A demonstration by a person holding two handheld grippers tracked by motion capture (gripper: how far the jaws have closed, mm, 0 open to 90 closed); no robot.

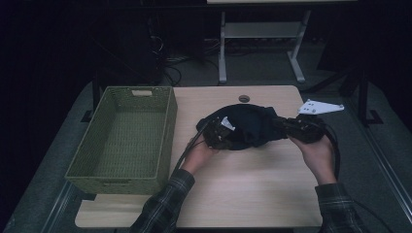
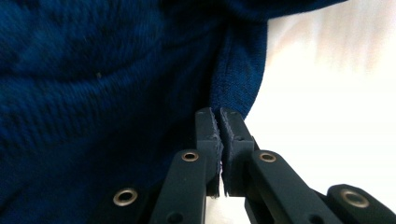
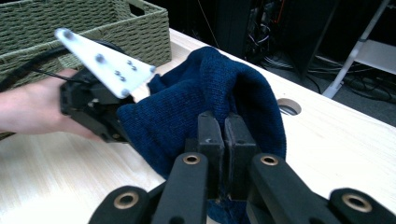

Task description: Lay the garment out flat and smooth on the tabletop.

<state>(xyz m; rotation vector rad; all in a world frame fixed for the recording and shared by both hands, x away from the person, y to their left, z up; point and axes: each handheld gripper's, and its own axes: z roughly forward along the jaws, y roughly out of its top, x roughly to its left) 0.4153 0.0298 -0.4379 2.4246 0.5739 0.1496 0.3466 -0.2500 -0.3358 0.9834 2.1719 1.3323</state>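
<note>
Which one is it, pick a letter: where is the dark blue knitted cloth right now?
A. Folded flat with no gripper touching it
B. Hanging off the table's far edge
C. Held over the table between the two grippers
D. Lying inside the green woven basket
C: the dark blue knitted cloth is pinched by the left gripper and the right gripper above the table, beside the green woven basket.

A dark blue knitted garment point(image 1: 248, 127), perhaps a hat, bunched over the table.

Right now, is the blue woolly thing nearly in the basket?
Not yet. Done: both grippers have got hold of the blue knitted cloth, the left gripper and right gripper each shut on an edge. In hand: it bunches over the table. Left: the green basket has nothing in it.
</note>
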